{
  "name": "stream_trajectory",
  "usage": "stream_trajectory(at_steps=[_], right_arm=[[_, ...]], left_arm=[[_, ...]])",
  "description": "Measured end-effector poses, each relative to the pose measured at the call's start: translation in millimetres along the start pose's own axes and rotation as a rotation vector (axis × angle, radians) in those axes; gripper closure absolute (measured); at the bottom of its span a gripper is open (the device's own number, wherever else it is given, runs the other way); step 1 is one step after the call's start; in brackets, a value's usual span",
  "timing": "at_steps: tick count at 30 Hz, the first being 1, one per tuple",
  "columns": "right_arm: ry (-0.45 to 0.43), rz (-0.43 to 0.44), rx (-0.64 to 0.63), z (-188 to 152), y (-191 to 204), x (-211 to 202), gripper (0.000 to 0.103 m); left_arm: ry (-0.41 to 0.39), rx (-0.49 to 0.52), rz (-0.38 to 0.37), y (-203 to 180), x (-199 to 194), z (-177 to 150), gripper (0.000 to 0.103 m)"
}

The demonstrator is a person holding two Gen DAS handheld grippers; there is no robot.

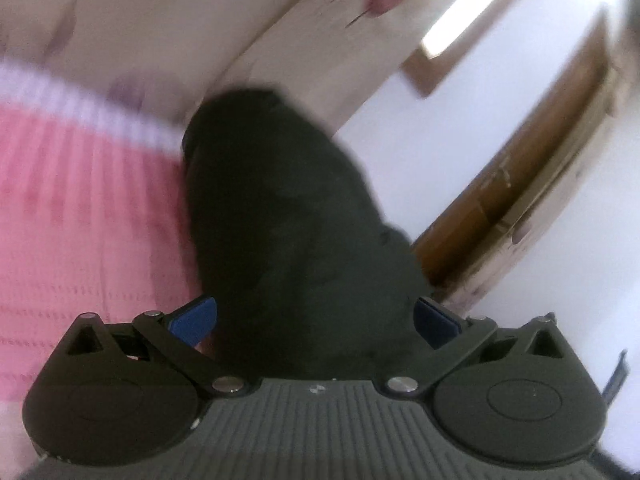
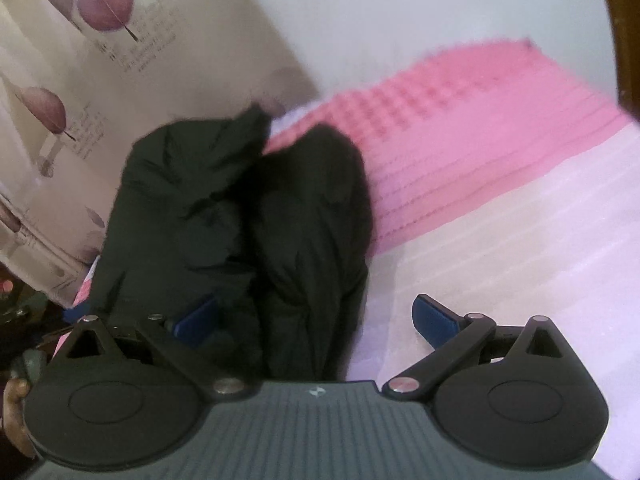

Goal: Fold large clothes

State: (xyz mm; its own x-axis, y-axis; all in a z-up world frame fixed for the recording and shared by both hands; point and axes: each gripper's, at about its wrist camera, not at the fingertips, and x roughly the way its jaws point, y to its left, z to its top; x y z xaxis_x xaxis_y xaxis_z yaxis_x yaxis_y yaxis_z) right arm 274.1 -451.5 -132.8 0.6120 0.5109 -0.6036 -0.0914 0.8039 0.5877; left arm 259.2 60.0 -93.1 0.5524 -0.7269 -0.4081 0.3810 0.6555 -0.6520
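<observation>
Black, soft fabric filled the middle of the left wrist view: a bunched dark garment [image 1: 292, 216] rose in a rounded heap between the blue-padded fingers [image 1: 196, 318] of the left gripper [image 1: 316, 320], whose jaws stood spread wide to either side of the cloth; whether the pads touched it could not be told through the blur. The gripper pointed forward and tilted, so that the room leaned. To the left of the garment lay a pink ribbed knitted blanket [image 1: 80, 208] with a pale stripe along its edge, and behind it hung a cream curtain printed with purple leaves [image 1: 160, 12]. A brown wooden door frame [image 1: 532, 168] crossed the white wall on the right. In the right wrist view the right gripper [image 2: 316, 320] also had its jaws spread apart, its left blue pad [image 2: 196, 320] against or just beside the folds of the same black garment [image 2: 240, 208], the right pad clear over a pale striped bed cover [image 2: 520, 248]. The garment lay crumpled in two long lobes on the bed, its far end at the pink blanket [image 2: 460, 128]. The leaf-print curtain [image 2: 100, 60] hung at left, and part of a hand [image 2: 14, 408] showed at the lower left edge.
</observation>
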Motion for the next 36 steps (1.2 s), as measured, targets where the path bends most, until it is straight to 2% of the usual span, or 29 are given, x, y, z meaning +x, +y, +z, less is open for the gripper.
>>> stream_trajectory(at_steps=[3, 9, 13, 17, 18, 22, 25, 29, 32, 36], right_arm=[[0.019, 0.086, 0.032, 5, -2, 16, 0.0], [0.052, 0.226, 0.057, 14, -8, 43, 0.0], [0.054, 0.269, 0.05, 18, -5, 53, 0.0], [0.029, 0.268, -0.01, 8, 10, 57, 0.0], [0.029, 0.274, -0.012, 5, 16, 57, 0.006], [0.002, 0.291, -0.01, 1, 35, 53, 0.019], [-0.01, 0.304, -0.022, -1, 53, 49, 0.025], [-0.003, 0.35, -0.037, -9, 86, 52, 0.026], [-0.007, 0.418, -0.051, -20, 117, 52, 0.027], [0.003, 0.466, -0.088, -38, 161, 55, 0.027]], left_arm=[[0.072, -0.097, -0.044, 24, 20, 3, 0.0], [0.169, -0.107, -0.084, 36, 59, 5, 0.0], [0.179, -0.048, -0.096, 35, 69, 6, 0.0], [0.156, 0.031, -0.064, 21, 70, 1, 0.005], [0.14, 0.051, -0.052, 16, 67, -1, 0.009], [0.092, 0.099, -0.031, 1, 48, -5, 0.014], [0.071, 0.103, -0.022, -1, 27, -5, 0.015], [0.037, 0.104, 0.005, -1, -17, -5, 0.015], [0.012, 0.102, 0.031, -3, -54, -2, 0.015], [-0.012, 0.097, 0.086, -2, -110, -7, 0.015]])
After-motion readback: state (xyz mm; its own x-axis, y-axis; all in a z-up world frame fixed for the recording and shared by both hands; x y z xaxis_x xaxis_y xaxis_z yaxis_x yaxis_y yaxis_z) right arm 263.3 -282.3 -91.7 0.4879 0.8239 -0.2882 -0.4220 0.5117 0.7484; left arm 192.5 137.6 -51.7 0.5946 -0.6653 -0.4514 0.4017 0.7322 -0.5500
